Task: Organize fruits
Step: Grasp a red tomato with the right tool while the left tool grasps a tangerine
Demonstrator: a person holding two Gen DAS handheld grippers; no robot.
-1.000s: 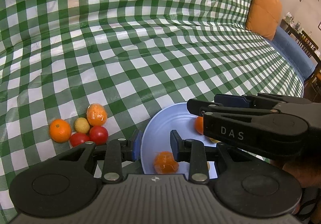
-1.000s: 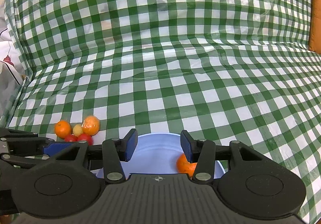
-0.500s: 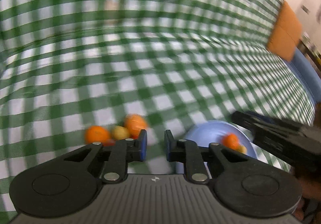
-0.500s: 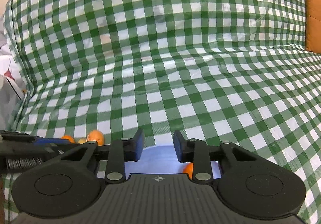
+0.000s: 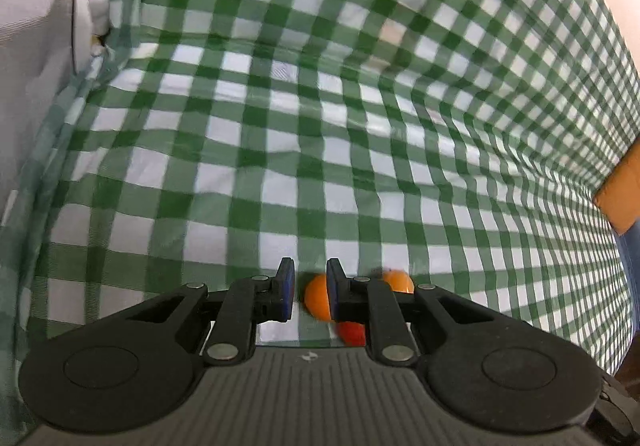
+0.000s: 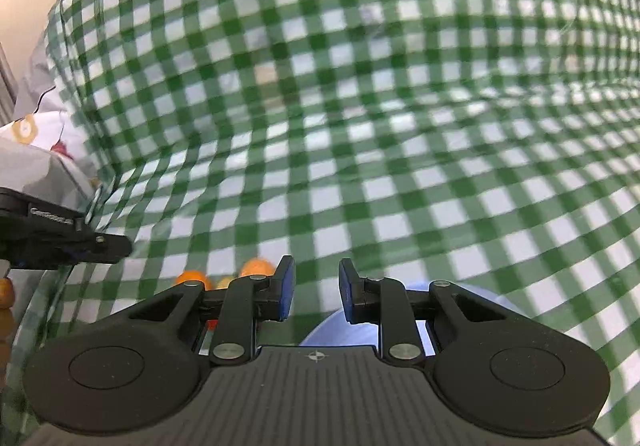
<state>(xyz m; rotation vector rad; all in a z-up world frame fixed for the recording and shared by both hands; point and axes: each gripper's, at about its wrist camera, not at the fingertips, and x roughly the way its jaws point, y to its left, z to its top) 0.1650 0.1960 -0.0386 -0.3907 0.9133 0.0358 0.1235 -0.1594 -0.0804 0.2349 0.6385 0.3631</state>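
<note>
Jaws of the left gripper (image 5: 310,294) stand narrowly parted with nothing clamped between them; just beyond their tips an orange fruit (image 5: 317,297) lies on the green-checked cloth (image 5: 280,134), partly hidden behind the right-hand blue pad. A red fruit (image 5: 352,332) peeks out below that pad, and a second orange fruit (image 5: 398,281) shows just past it to the right. Whether any of these touch one another cannot be told from the blurred left wrist view.

Jaws of the right gripper (image 6: 316,294) are likewise slightly apart and empty. Directly below and ahead of them sits the pale blue plate (image 6: 472,298), mostly covered by the gripper body. To the left of the plate, the fruit cluster appears again as small orange and yellowish shapes (image 6: 224,278) on the cloth, near the left pad. Further left, the black body of the other gripper reaches in from the edge.

Beyond all this the checked cloth rises in folds. A grey patterned fabric (image 5: 36,58) lies at the far left, and an orange cushion (image 5: 622,192) sits at the far right edge.
</note>
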